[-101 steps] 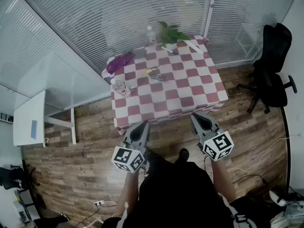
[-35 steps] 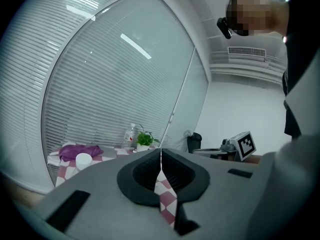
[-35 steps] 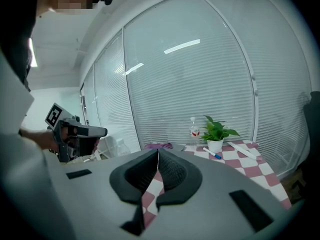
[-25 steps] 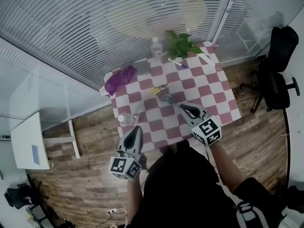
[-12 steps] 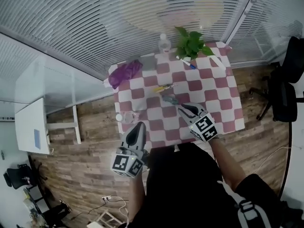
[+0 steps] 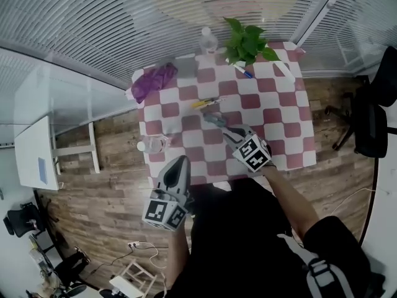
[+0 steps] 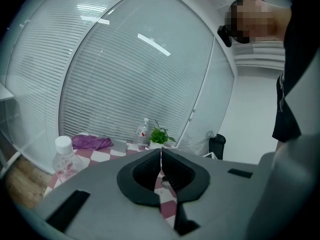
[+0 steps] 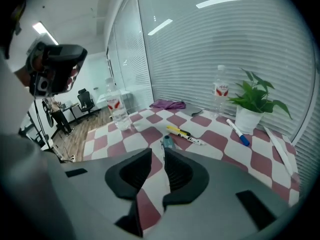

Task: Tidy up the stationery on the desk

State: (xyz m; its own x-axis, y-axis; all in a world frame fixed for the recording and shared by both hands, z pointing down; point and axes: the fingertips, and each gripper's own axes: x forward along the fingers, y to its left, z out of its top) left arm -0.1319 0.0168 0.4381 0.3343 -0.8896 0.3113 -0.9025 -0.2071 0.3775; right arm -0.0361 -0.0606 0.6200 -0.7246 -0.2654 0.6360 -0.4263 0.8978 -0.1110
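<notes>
On the red-and-white checked table [image 6: 282, 146] lie a yellow pen [image 6: 201, 103] [image 8: 176, 130], a white pen [image 8: 193, 140], a grey-blue tool [image 6: 214, 119] [image 8: 167, 142] and a blue marker [image 6: 243, 71] [image 8: 238, 133]. My right gripper [image 6: 230, 131] [image 8: 163, 152] hovers over the table's middle, shut and empty, its tips just short of the grey-blue tool. Shut and empty too, my left gripper [image 6: 178, 164] [image 7: 160, 152] hangs at the table's near left edge, off the cloth.
A potted plant [image 6: 247, 40] [image 8: 252, 105], an upright water bottle [image 6: 208, 40] [image 8: 219, 96] and a white strip [image 6: 284, 71] stand at the far edge. A purple cloth [image 6: 152, 79] and a second bottle [image 6: 151, 144] [image 7: 65, 159] are at the left. A black chair [image 6: 372, 113] is at the right.
The right gripper has moved forward over the table, closer to the grey-blue tool. The left gripper has stayed by the near edge. Four seconds ago both were well short of the table.
</notes>
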